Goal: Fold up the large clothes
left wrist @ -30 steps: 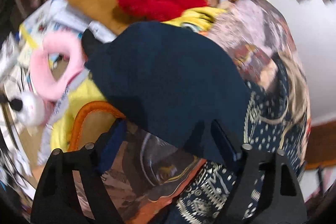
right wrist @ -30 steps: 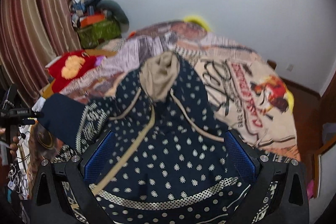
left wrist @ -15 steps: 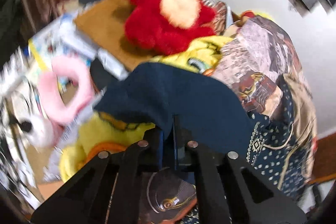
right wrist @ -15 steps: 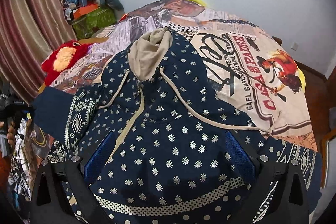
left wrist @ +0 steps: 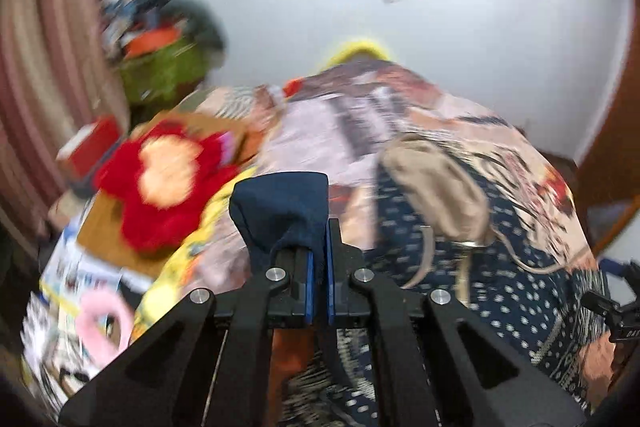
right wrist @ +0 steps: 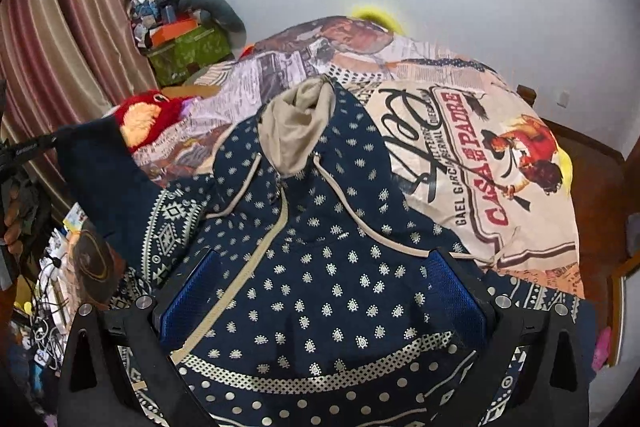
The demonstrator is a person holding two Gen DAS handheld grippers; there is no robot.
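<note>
Hoodie [right wrist: 320, 267], navy with pale dots and a tan hood [right wrist: 298, 123], spread on the bed [right wrist: 500, 163]. Left claw [left wrist: 317, 259] clamped on the plain navy sleeve cuff [left wrist: 284, 207], lifted off the bedspread. Right claw [right wrist: 324, 291] wide open, low above the hoodie's chest, gripping nothing. Red plush toy [right wrist: 144, 115] beside the bed.

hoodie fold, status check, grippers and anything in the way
Left gripper shut on navy sleeve cuff, lifted. Right gripper open above hoodie, flat on bedspread. Red plush toy beside it, not blocking.
</note>
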